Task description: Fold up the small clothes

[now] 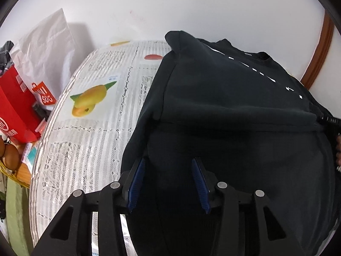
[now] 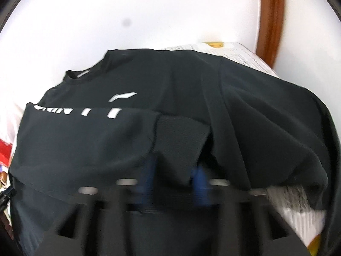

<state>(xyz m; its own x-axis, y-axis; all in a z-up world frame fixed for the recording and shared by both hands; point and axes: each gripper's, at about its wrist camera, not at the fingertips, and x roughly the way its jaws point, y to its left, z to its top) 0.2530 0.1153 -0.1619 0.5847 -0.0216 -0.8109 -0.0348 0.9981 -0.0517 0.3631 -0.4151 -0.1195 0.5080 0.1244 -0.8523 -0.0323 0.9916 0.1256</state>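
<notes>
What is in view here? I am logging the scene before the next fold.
T-shirt: one, black with white lettering, partly folded on the table.
Tablecloth: one, white lace with fruit prints, under the shirt.
Red bag: one, red, left of the table.
Paper bag: one, white, behind the red bag.
Round things: a few, brown, maybe eggs, at the far left edge.
Wall: white, behind the table.
Wooden frame: one, brown, far right.
Left tool: one, black with blue pads, open over the shirt.
Right tool: one, blurred, a shirt flap between its fingers, grip unclear.
</notes>
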